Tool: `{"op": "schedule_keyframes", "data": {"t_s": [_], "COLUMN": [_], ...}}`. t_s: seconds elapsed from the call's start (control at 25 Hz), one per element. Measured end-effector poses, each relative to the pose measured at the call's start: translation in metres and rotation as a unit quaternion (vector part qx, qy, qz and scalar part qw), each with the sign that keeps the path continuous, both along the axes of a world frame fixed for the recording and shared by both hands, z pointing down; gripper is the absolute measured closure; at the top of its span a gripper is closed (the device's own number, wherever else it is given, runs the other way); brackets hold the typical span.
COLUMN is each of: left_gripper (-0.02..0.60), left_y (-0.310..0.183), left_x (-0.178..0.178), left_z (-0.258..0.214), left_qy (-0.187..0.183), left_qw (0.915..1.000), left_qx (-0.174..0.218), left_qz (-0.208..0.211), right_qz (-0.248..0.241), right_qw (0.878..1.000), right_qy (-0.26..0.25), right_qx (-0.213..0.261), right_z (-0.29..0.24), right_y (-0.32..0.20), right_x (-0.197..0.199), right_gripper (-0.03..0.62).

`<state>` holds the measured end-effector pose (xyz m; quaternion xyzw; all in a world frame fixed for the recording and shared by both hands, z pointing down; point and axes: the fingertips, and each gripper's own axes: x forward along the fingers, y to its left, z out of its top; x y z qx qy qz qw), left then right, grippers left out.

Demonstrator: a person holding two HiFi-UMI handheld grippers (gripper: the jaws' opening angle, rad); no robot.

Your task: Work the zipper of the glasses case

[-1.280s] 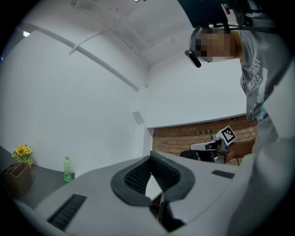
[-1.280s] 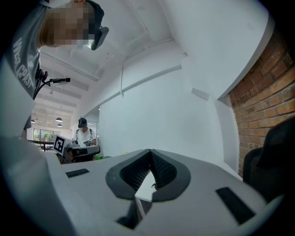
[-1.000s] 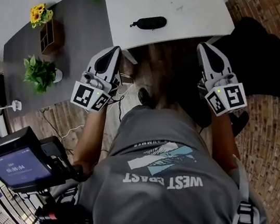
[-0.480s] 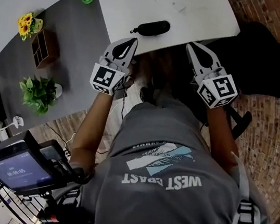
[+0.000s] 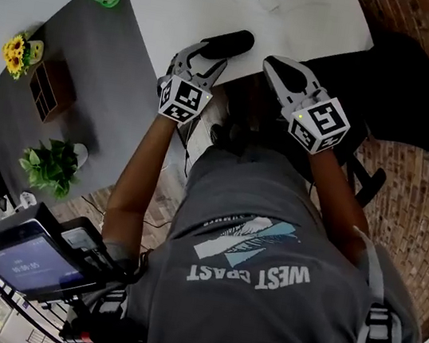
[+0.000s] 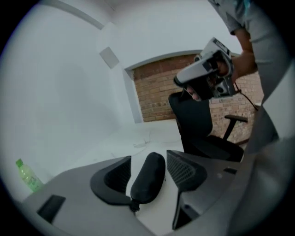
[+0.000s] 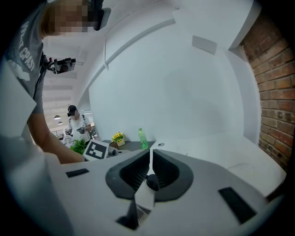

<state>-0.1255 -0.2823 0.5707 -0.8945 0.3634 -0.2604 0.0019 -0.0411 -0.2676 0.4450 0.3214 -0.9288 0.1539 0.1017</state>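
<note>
Head view: just-opened left claw [image 5: 206, 59] astride case [image 5: 233, 42]

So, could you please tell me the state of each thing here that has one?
Glasses case: looks closed, lying on the white table.
Left claw: open, jaws have just been opening, case between them, unpressed.
Right claw: shut, empty.
Green bottle: upright.

Left tool [image 5: 200, 60] jaws just opened, glasses case [image 6: 148, 177] between, right tool [image 5: 270, 60] closed
</note>
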Motion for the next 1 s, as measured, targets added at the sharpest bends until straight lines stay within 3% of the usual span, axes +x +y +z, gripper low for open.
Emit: {"op": "schedule_keyframes", "data": {"t_s": [0.04, 0.12, 0.28, 0.52, 0.64, 0.76, 0.88, 1.0], "left_gripper": [0.331, 0.296, 0.241, 0.239, 0.241, 0.241, 0.241, 0.241], "left_y": [-0.006, -0.013, -0.021, -0.024, -0.028, -0.028, -0.028, -0.027], "left_x": [0.004, 0.010, 0.015, 0.002, -0.007, -0.008, -0.008, -0.003], "left_z": [0.014, 0.041, 0.090, 0.134, 0.150, 0.152, 0.151, 0.149], "left_qy": [-0.029, -0.094, -0.207, -0.289, -0.291, -0.259, -0.238, -0.206], "left_qw": [0.9995, 0.9946, 0.9725, 0.9395, 0.9345, 0.9396, 0.9443, 0.9486], "left_qx": [-0.005, -0.014, -0.029, -0.054, -0.086, -0.125, -0.136, -0.171], "left_qz": [0.013, 0.042, 0.104, 0.175, 0.186, 0.185, 0.183, 0.169], "right_qz": [-0.004, -0.012, -0.019, -0.022, -0.019, -0.017, -0.022, -0.039], "right_qw": [1.000, 1.000, 0.999, 0.998, 0.998, 0.998, 0.997, 0.995], "right_qy": [0.001, 0.005, 0.012, 0.020, 0.025, 0.025, 0.030, 0.056], "right_qx": [-0.005, -0.015, -0.032, -0.047, -0.055, -0.060, -0.066, -0.073], "right_z": [0.005, 0.016, 0.033, 0.049, 0.059, 0.063, 0.069, 0.081], "right_y": [-0.004, -0.009, -0.017, -0.027, -0.034, -0.036, -0.037, -0.038], "right_x": [-0.001, -0.003, -0.003, -0.004, -0.006, -0.005, -0.008, -0.012], "right_gripper": [0.597, 0.599, 0.599, 0.599, 0.599, 0.599, 0.599, 0.599]}}
